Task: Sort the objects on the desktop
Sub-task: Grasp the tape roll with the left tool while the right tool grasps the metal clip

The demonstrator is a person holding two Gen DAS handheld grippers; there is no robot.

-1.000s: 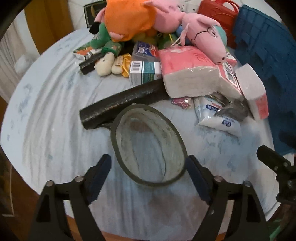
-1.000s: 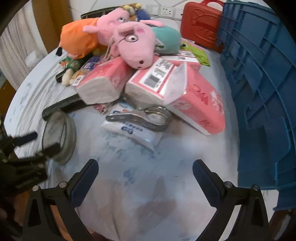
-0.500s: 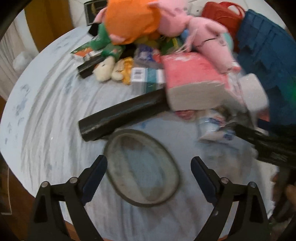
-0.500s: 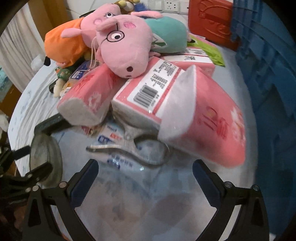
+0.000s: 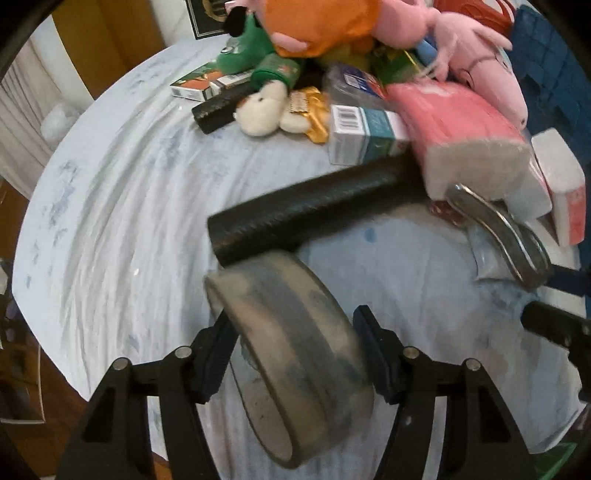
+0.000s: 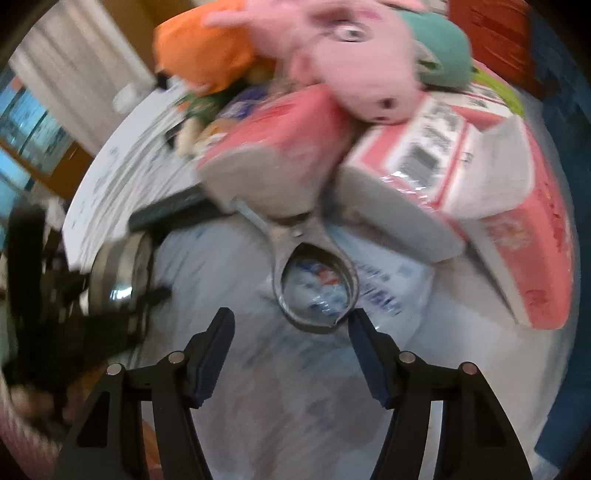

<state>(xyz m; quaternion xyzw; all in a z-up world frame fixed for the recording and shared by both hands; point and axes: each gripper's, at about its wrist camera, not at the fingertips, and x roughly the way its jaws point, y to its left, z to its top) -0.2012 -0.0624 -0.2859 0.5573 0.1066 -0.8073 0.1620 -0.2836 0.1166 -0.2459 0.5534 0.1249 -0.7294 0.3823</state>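
Observation:
A grey round ring [image 5: 295, 362], like a wide tape roll, stands tilted up on edge between the fingers of my left gripper [image 5: 293, 328]. The jaws are closing and both pads press on its sides. In the right wrist view the same ring [image 6: 118, 273] shows at the left, blurred. My right gripper [image 6: 290, 325] points down at a metal clamp [image 6: 293, 230] lying on a white-and-blue packet [image 6: 376, 295]. Its jaws are closing with the clamp's loop end between the tips; the right pad is at the loop's edge and the left pad is apart from it.
A black tube [image 5: 314, 206] lies just behind the ring. Pink tissue packs [image 5: 461, 129], plush toys [image 5: 325, 22] and small boxes [image 5: 362, 133] are piled at the back of the round table's pale blue cloth [image 5: 110, 221]. A blue crate [image 5: 554, 74] stands at the right.
The left gripper closed around the ring, which went from lying flat to tilted on edge. The right gripper moved in toward the metal clamp and its jaws narrowed around the loop end.

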